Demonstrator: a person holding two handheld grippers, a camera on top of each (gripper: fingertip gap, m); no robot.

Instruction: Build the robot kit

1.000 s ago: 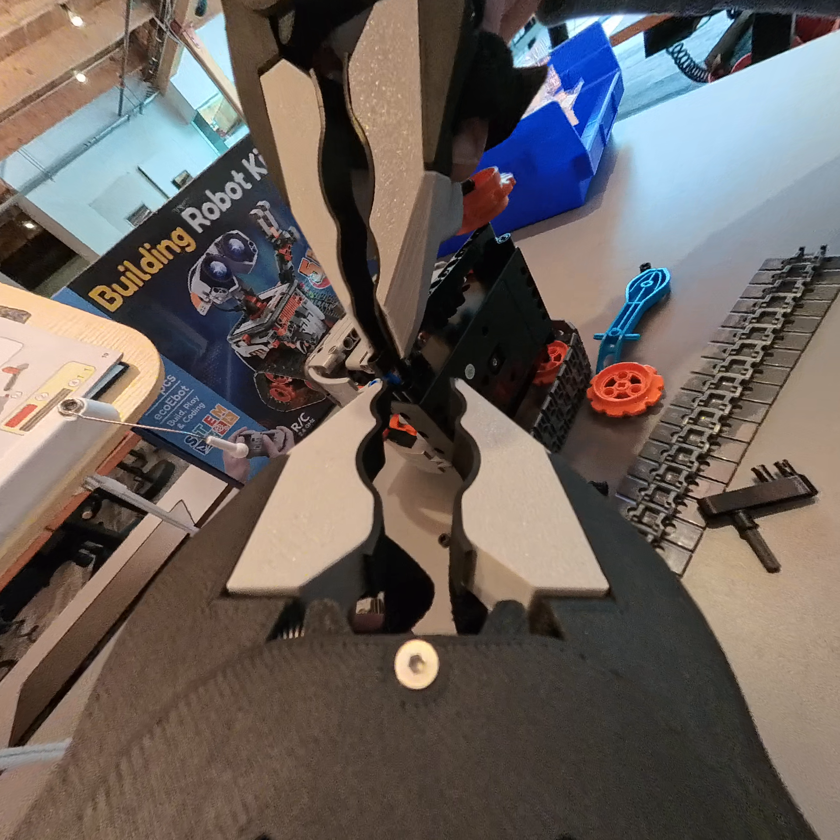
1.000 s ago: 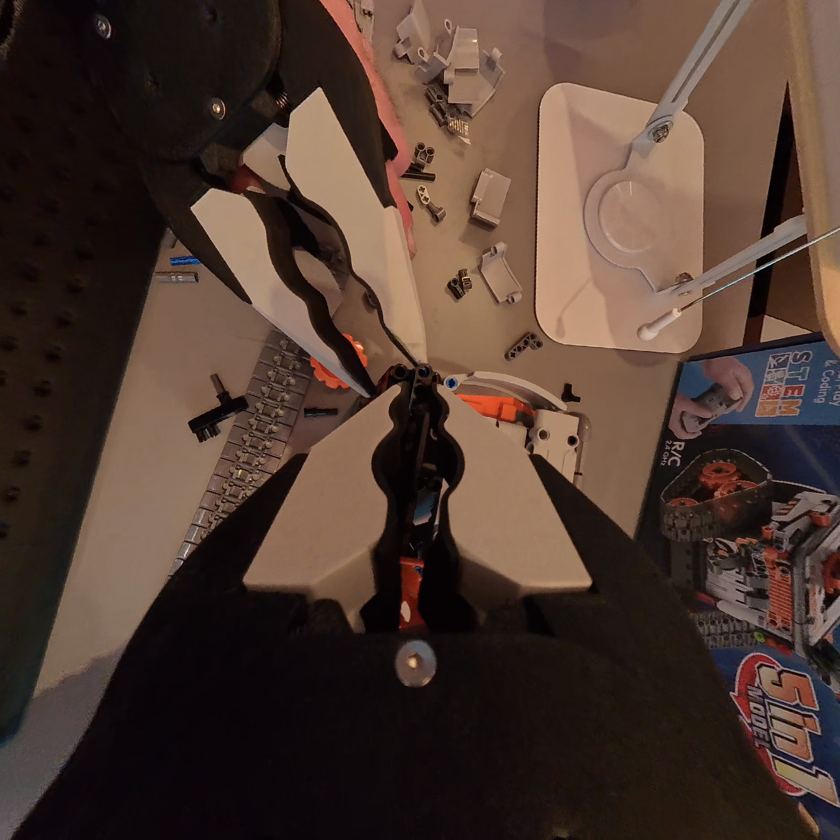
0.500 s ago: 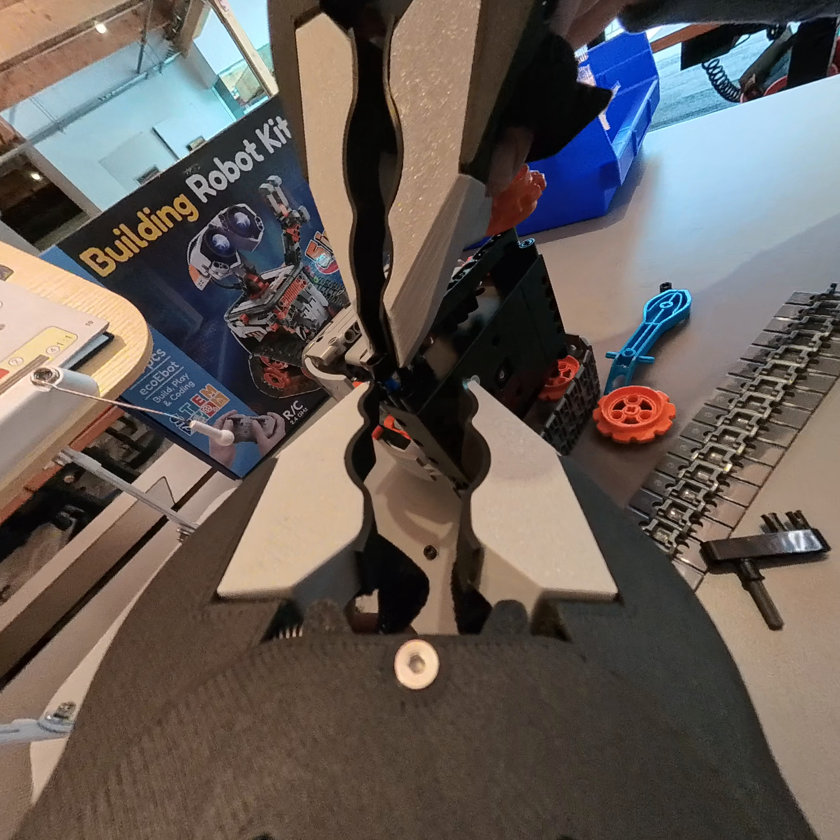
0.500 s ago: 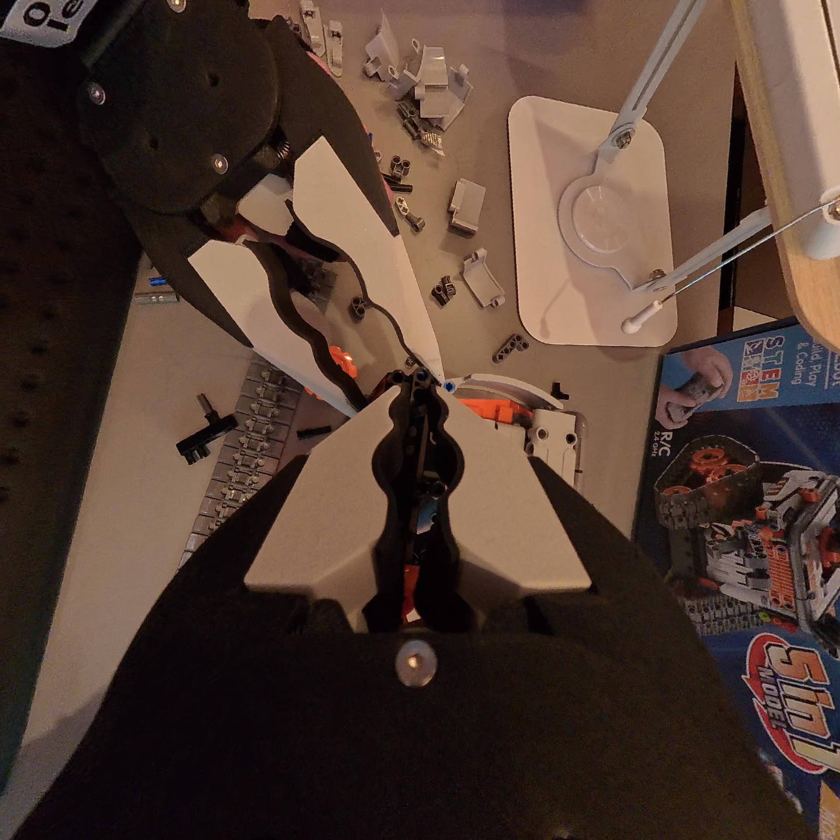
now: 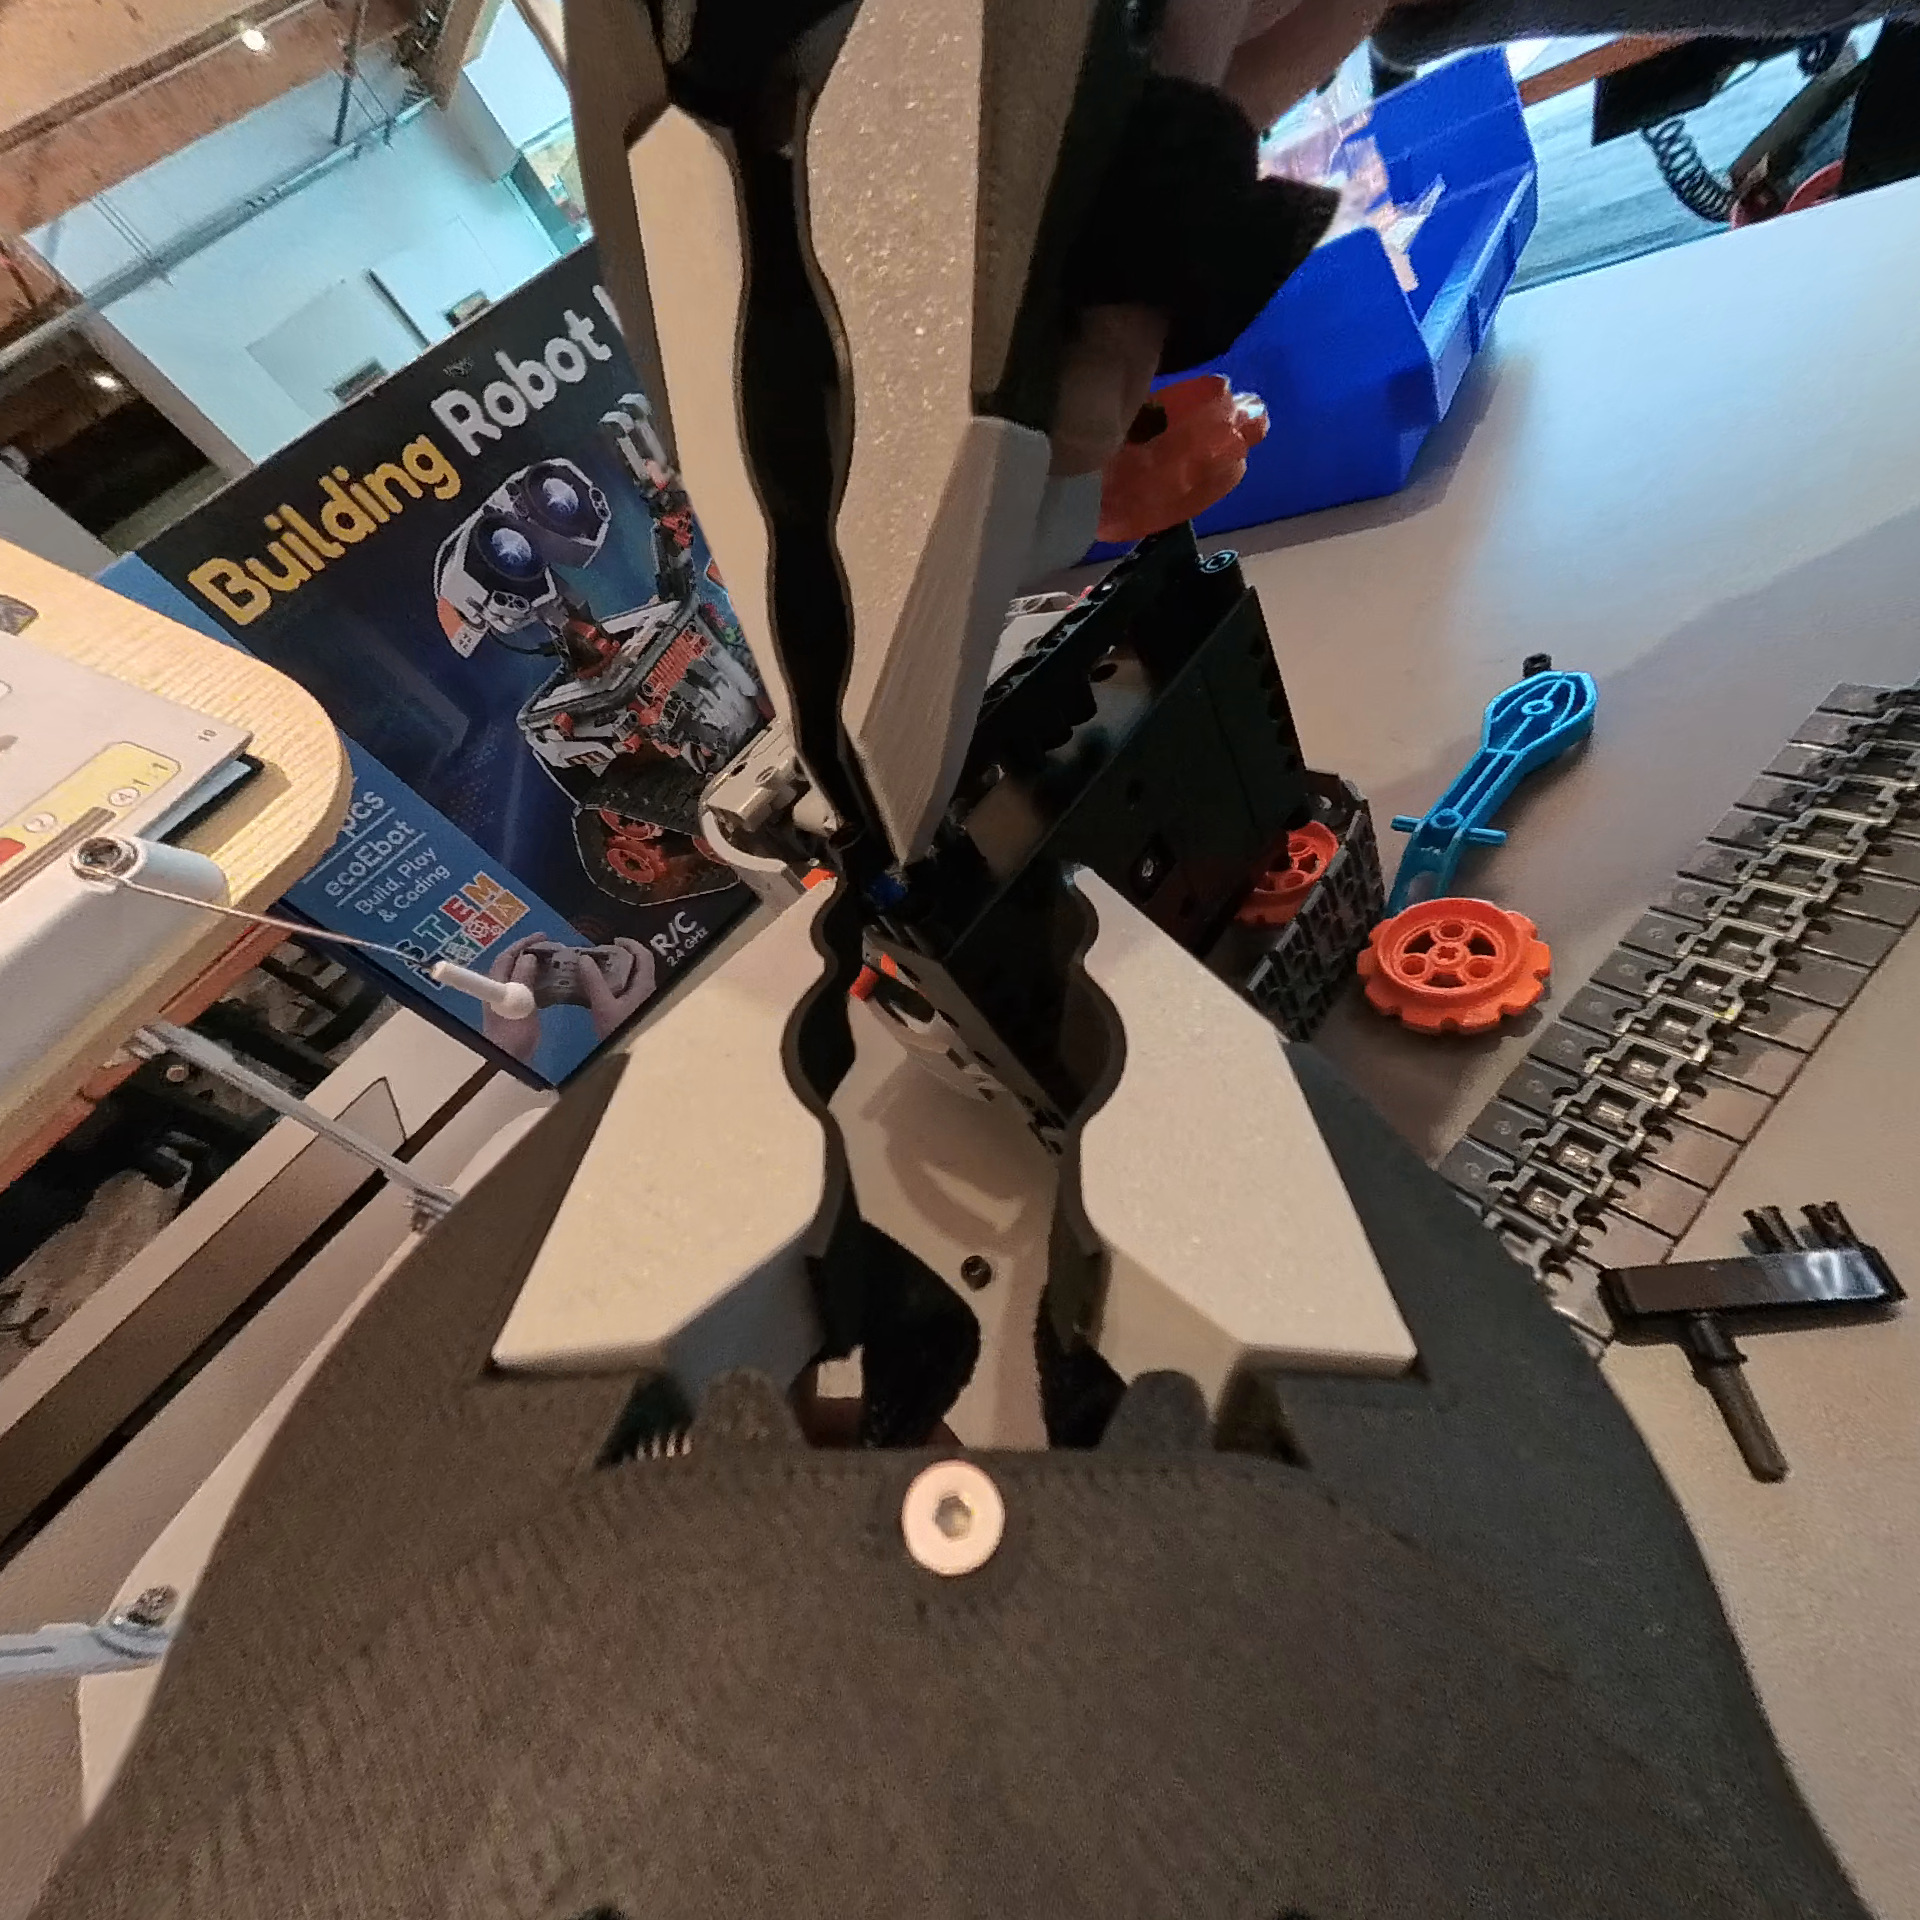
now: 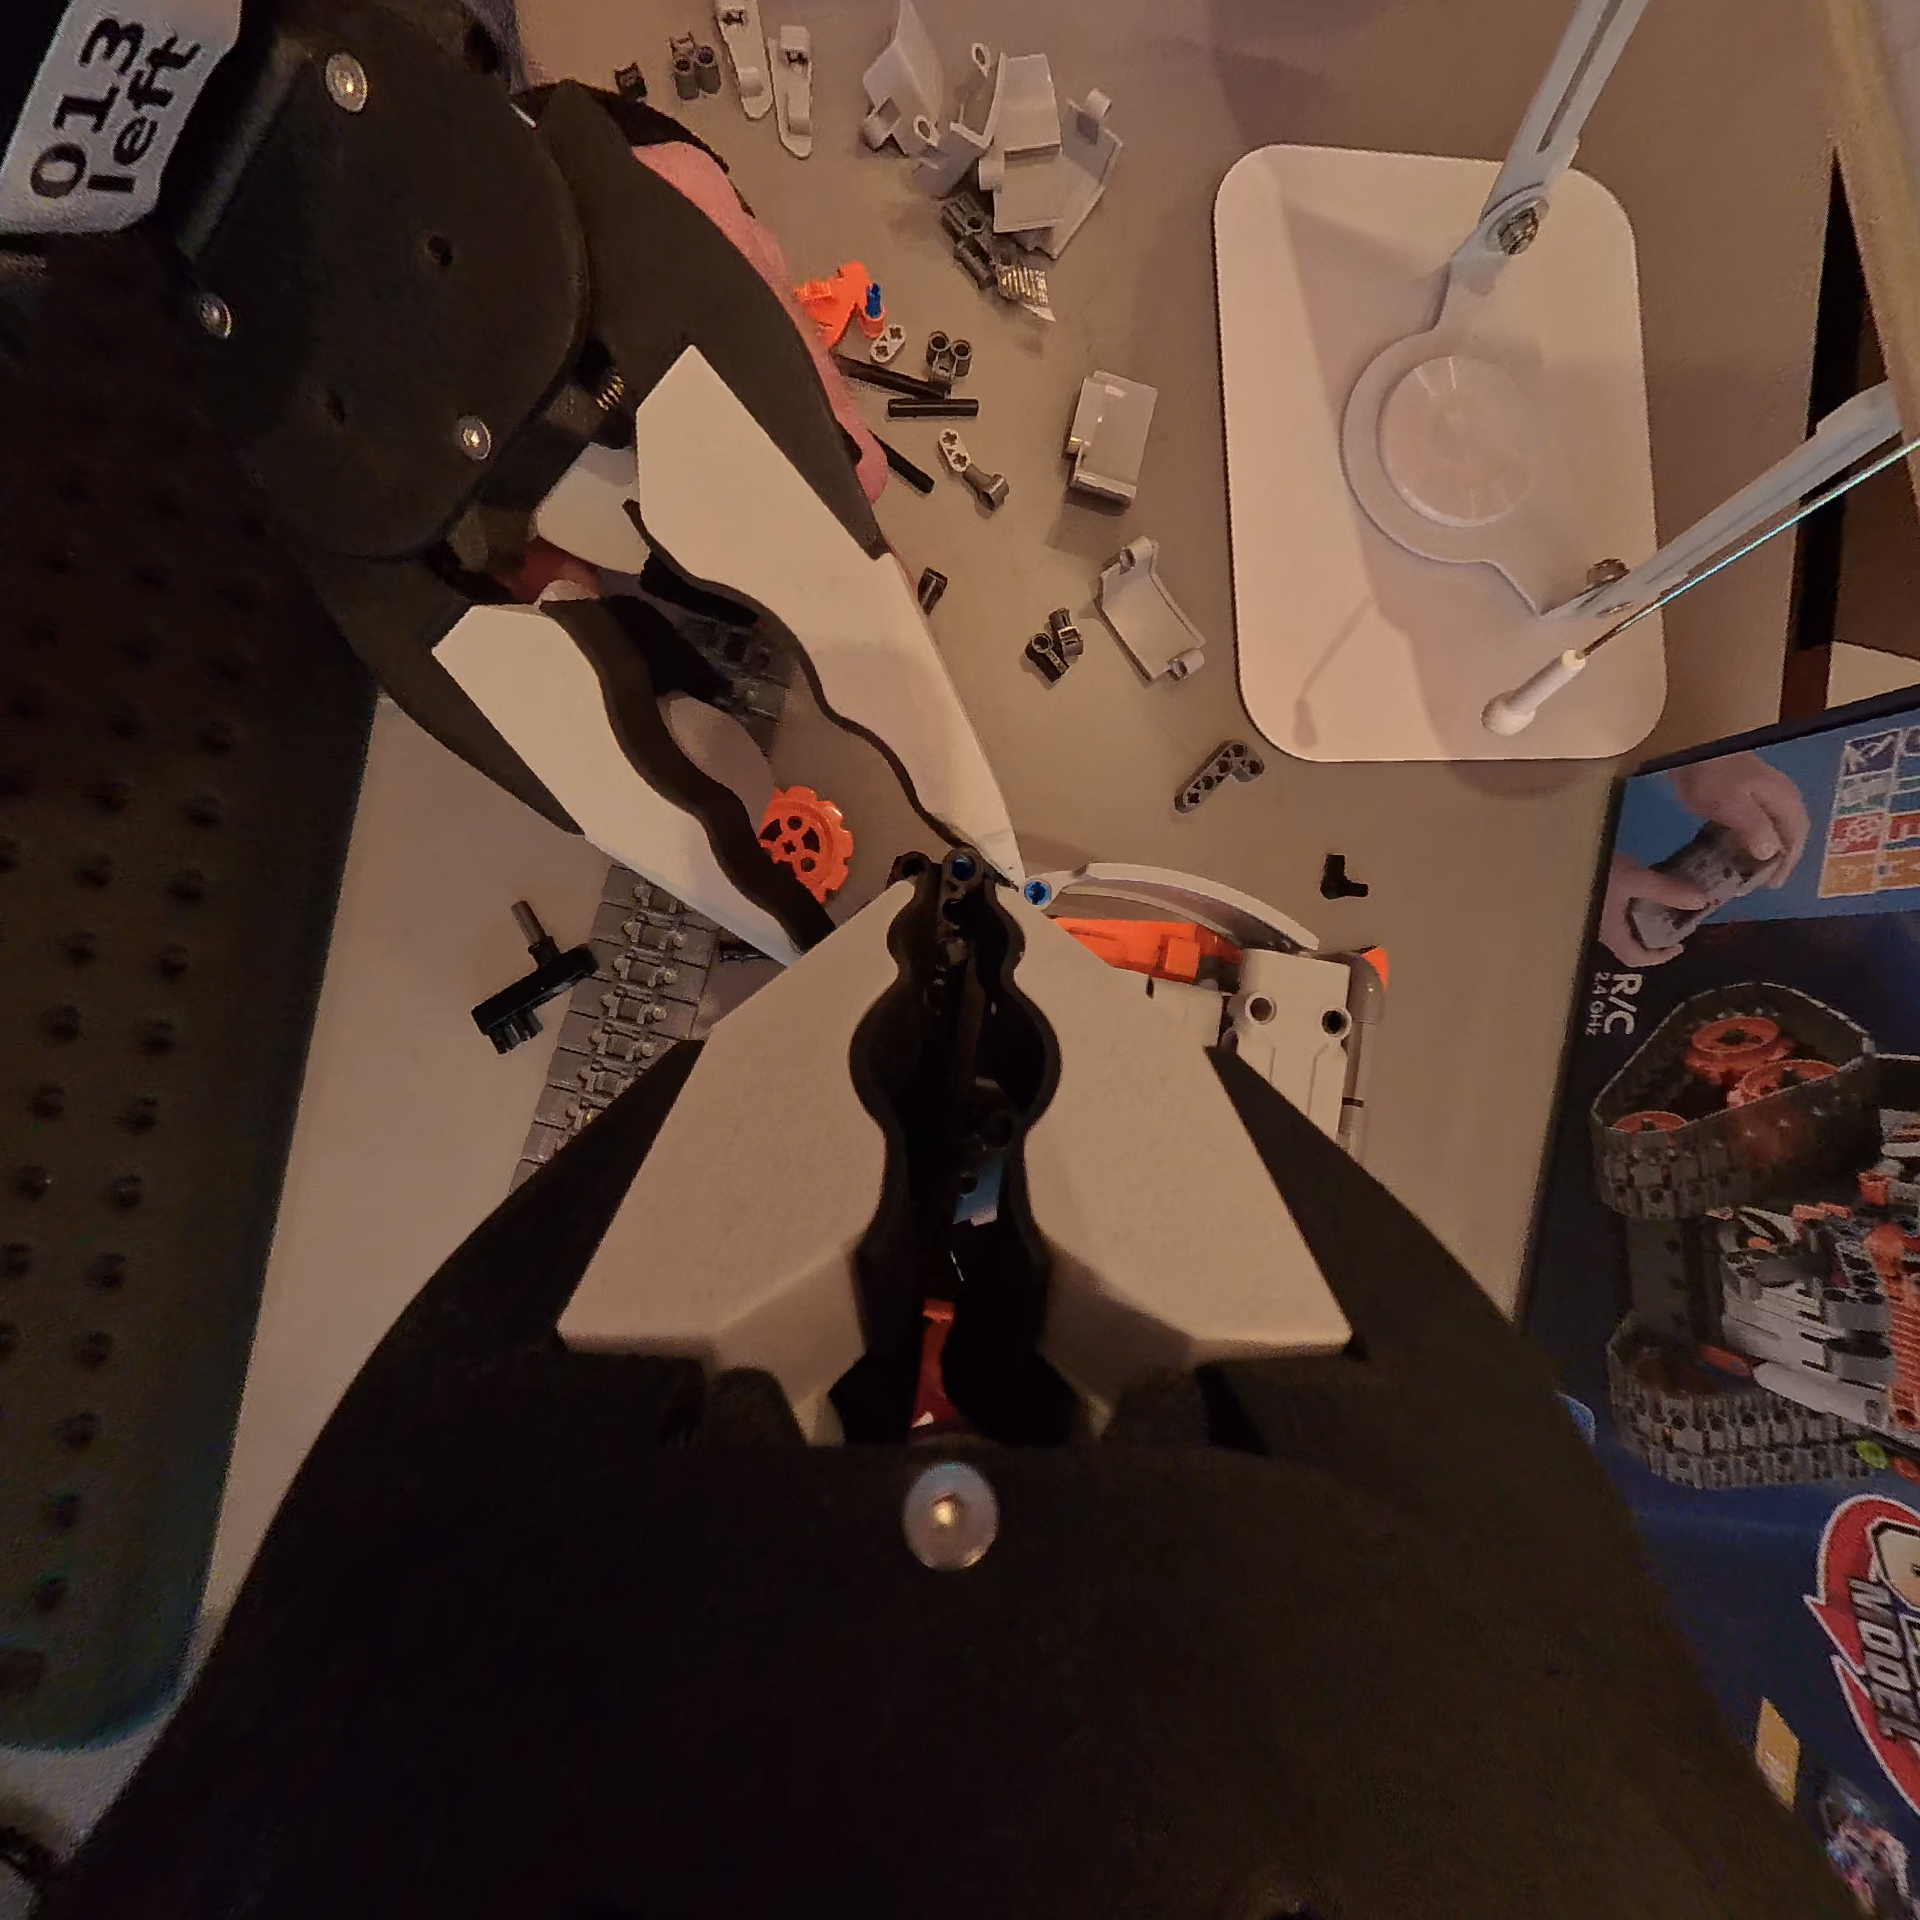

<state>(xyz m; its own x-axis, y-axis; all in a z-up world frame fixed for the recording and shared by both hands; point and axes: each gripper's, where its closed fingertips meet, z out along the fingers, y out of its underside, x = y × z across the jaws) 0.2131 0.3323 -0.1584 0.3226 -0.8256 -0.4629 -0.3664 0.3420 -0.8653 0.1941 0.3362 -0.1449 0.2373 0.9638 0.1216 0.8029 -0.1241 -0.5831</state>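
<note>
A black brick-built model (image 5: 1122, 790) is clamped edgewise by the right gripper (image 6: 951, 894), largely hidden between its fingers, while the left gripper (image 5: 956, 914) is held half-open around a partly masked corner.

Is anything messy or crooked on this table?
Yes. The half-built black model sits tilted, propped up while the right gripper pinches its edge. Small grey parts lie scattered loose on the table, and one orange gear lies alone beside the track strip.
</note>
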